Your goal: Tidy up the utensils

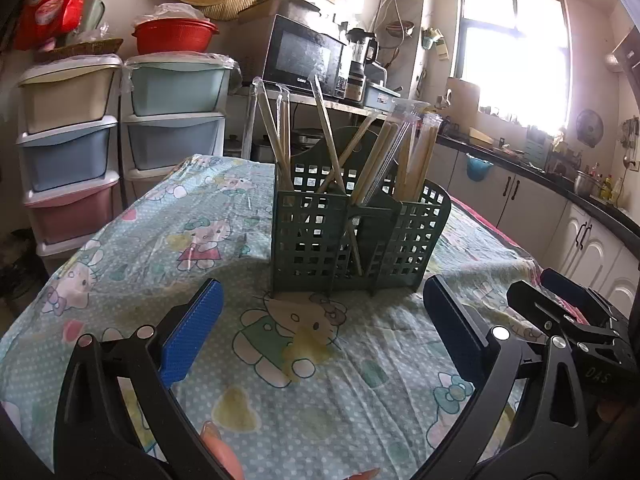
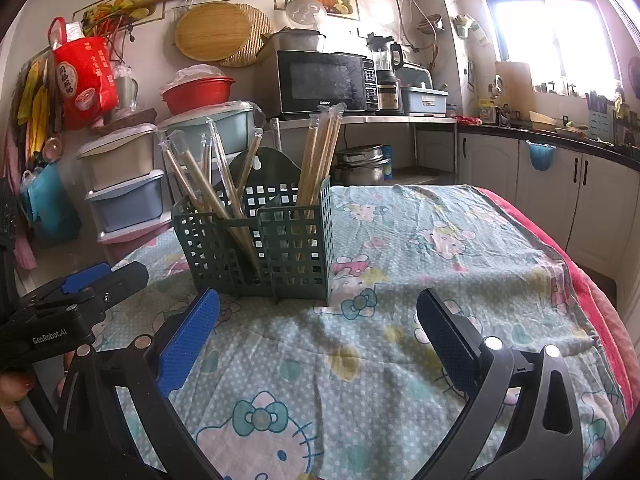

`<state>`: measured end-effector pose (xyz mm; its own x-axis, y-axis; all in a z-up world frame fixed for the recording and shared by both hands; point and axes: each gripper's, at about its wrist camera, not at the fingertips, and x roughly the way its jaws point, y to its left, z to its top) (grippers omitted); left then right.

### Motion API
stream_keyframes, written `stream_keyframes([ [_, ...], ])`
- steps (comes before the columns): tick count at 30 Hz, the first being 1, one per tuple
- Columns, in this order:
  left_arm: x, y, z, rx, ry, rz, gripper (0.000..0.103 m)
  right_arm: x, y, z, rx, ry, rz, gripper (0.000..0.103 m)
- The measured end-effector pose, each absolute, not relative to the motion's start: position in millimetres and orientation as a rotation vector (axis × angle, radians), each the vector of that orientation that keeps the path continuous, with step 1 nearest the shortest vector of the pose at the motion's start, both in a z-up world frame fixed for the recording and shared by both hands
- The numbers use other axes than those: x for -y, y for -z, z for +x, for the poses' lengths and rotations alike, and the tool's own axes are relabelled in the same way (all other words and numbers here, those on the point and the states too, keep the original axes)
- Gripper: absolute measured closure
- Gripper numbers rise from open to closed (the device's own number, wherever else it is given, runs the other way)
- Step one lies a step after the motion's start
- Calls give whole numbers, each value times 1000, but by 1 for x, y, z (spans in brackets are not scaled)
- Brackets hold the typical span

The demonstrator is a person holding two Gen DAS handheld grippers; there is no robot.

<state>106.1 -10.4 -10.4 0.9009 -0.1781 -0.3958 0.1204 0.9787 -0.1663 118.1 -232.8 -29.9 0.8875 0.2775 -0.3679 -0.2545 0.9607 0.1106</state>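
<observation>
Facing the green caddy (image 1: 352, 236) of wrapped chopsticks (image 1: 332, 144) mid-worktop (image 1: 120, 280), the left tool (image 1: 320, 332) hangs spread wide, empty.

From the right tool (image 2: 316, 340), equally agape: light, stiff, film-slick chopsticks (image 2: 320, 152) probably want pinching mid-shaft.

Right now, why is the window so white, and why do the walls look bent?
Left wrist view: the window is overexposed, its glare washing over the counter beneath. Right wrist view: the window is blown out too. Both views: the fisheye lens curves straight edges and darkens the corners.
</observation>
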Motion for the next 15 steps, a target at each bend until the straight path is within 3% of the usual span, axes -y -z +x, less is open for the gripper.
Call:
stream_keyframes([
  [15, 10, 10, 106, -426, 153, -140, 11, 233, 30, 118, -391, -276, 60, 7],
])
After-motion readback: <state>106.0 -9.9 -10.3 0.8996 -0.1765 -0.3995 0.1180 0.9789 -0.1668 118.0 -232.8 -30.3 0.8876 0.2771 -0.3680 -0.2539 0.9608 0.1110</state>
